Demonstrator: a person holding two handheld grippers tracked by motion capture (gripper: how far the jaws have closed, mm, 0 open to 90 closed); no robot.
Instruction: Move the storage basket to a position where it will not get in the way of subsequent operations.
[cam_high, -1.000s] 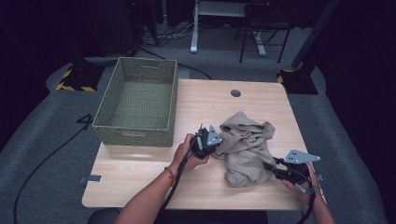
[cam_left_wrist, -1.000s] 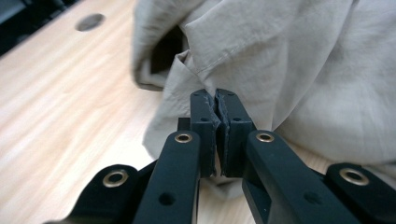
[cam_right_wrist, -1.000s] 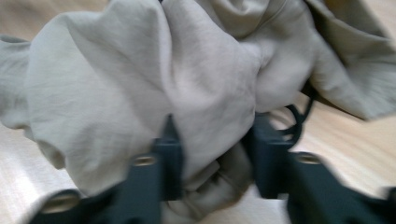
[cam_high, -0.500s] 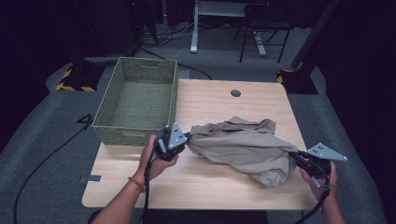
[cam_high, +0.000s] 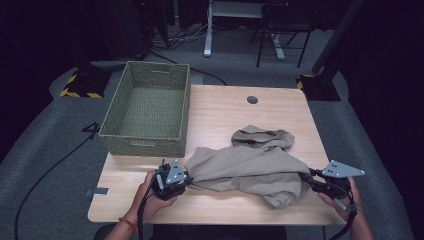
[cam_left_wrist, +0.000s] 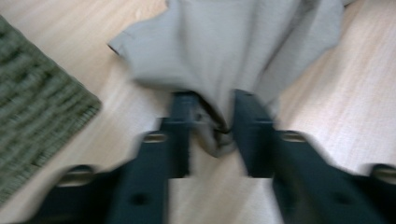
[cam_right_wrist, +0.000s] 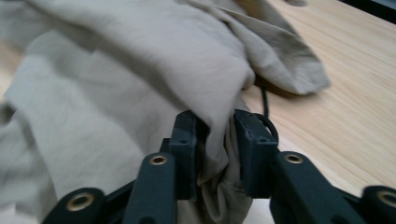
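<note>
Nearest, at the front edge of the wooden table (cam_high: 225, 112): left gripper (cam_high: 186, 178) and right gripper (cam_high: 306, 178), one at either end of a beige garment (cam_high: 250, 167). Left jaws just opened a little, a bunched fold of the cloth (cam_left_wrist: 219, 70) hanging between them, apart enough that a firm pinch cannot be told through the blur. Right jaws likewise just eased apart, with a thick gather of cloth (cam_right_wrist: 140, 84) filling the gap and pressed by both pads.

Garment stretched flat along the table's near half, from the left gripper across to the right one, a rumpled hump rising toward the table's middle.

Beyond the garment's left end, a green woven basket (cam_high: 148, 107) on the table's left far corner, nothing inside, its near wall just beyond the left gripper. Bare wood right of the basket and behind the garment, up to a small round grommet (cam_high: 252, 99) near the table's far edge. A narrow strip of bare wood in front of the garment.

Around the table, grey carpet (cam_high: 45, 150); a black cable (cam_high: 55, 165) snaking left of it; yellow-black hazard blocks (cam_high: 80, 86) and chair legs (cam_high: 280, 45) in the dark room beyond.
</note>
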